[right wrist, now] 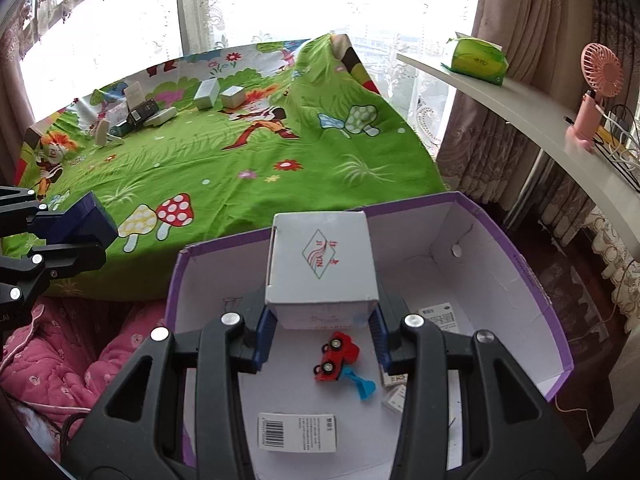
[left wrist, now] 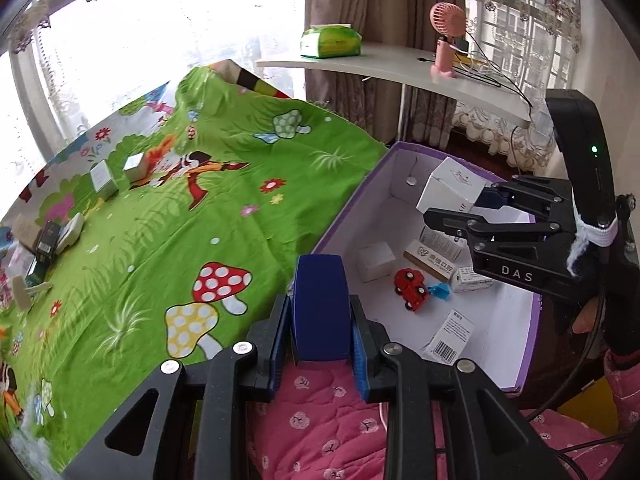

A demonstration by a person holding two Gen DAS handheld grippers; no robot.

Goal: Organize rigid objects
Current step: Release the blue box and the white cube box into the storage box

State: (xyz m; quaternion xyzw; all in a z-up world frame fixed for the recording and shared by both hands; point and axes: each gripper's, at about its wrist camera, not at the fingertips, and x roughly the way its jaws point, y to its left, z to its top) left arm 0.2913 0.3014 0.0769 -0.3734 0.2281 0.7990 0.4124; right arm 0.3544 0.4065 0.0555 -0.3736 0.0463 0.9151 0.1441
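My left gripper [left wrist: 320, 328] is shut on a dark blue box [left wrist: 320, 312], held above the bed edge beside the purple-rimmed cardboard box [left wrist: 344, 220]. My right gripper [right wrist: 322, 332] is shut on a white box with a red logo [right wrist: 322, 264], held over the inside of the cardboard box [right wrist: 516, 272]. It also shows in the left wrist view [left wrist: 452, 192]. Inside the cardboard box lie a red toy car [right wrist: 336, 356], a blue toy piece [right wrist: 362, 386], a barcode packet [right wrist: 298, 426] and small white boxes [left wrist: 376, 266].
Several small boxes [right wrist: 208, 94] lie on the green cartoon bedsheet [right wrist: 240, 152] at the far side. A pink quilt [left wrist: 332, 428] lies below the cardboard box. A white shelf [right wrist: 520, 96] holds a green tissue pack [right wrist: 476, 60] and a pink fan [right wrist: 596, 92].
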